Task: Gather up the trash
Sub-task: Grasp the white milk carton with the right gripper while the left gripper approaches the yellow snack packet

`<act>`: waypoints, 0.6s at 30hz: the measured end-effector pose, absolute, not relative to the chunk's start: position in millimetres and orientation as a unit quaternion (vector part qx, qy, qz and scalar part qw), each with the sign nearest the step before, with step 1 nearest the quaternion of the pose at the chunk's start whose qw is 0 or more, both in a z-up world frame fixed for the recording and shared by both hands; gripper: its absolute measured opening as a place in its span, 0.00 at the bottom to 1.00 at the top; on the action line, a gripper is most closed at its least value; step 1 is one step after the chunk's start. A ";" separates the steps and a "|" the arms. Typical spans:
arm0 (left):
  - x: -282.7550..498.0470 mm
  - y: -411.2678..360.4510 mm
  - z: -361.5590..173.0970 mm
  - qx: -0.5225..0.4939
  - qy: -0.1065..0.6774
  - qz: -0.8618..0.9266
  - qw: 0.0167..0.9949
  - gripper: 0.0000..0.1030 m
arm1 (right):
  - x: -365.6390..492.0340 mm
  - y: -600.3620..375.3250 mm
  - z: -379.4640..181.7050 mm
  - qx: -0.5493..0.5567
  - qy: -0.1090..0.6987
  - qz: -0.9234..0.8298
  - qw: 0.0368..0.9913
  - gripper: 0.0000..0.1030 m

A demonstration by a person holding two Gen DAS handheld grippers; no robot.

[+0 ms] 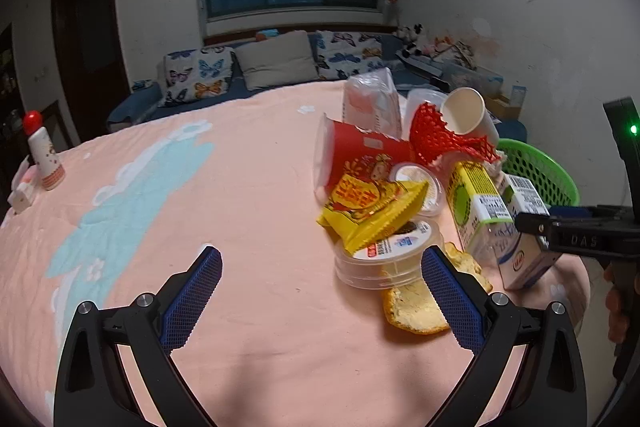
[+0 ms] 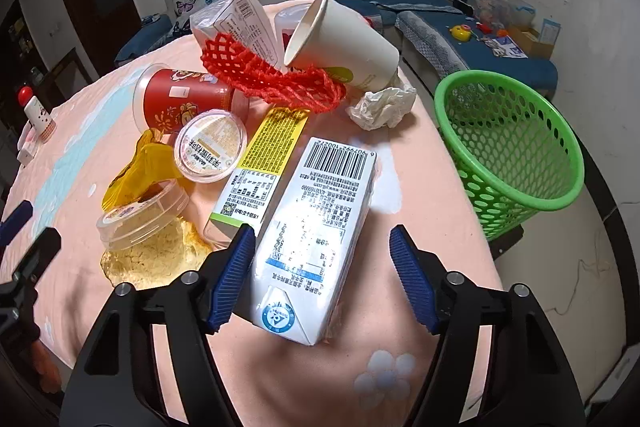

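Note:
A pile of trash lies on the pink tablecloth [image 1: 248, 195]. My right gripper [image 2: 322, 233] is open and straddles a white milk carton [image 2: 316, 219] lying flat; its left pad is at the carton's edge, its right pad stands off it. Beside the carton lie a yellow-green drink box [image 2: 264, 163], a round lidded tub [image 2: 210, 147], a red cup [image 2: 180, 95], red foam netting [image 2: 272, 75], a white paper cup [image 2: 340, 43] and a crumpled tissue [image 2: 380, 103]. My left gripper [image 1: 320, 255] is open and empty over the cloth, its right finger next to a clear tub [image 1: 380, 259] and orange peel [image 1: 412, 311].
A green mesh basket [image 2: 516, 131] stands just off the table's right edge. A yellow snack wrapper [image 1: 376, 207] lies on the pile. A red-capped bottle [image 1: 42, 151] stands at the far left. A sofa with cushions [image 1: 276, 59] runs behind the table.

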State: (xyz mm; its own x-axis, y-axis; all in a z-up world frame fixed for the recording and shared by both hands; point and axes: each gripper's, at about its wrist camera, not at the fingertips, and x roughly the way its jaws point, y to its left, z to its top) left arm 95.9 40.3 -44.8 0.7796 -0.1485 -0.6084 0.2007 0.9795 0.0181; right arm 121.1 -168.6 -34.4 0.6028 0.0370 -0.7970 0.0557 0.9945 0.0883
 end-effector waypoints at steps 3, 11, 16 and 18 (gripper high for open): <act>98.4 39.9 -48.4 0.039 0.324 -0.108 0.939 0.94 | 119.9 -171.7 -33.2 0.049 0.447 -0.008 0.893 0.64; 103.2 30.2 -54.2 0.045 0.333 -0.151 0.930 0.94 | 122.3 -190.1 -42.6 0.109 0.468 0.008 0.877 0.52; 119.5 25.9 -46.5 0.036 0.338 -0.165 0.926 0.92 | 126.5 -187.2 -47.4 0.115 0.471 0.014 0.875 0.49; 126.6 22.5 -43.9 0.041 0.335 -0.166 0.927 0.91 | 127.3 -186.9 -47.3 0.112 0.469 0.016 0.876 0.48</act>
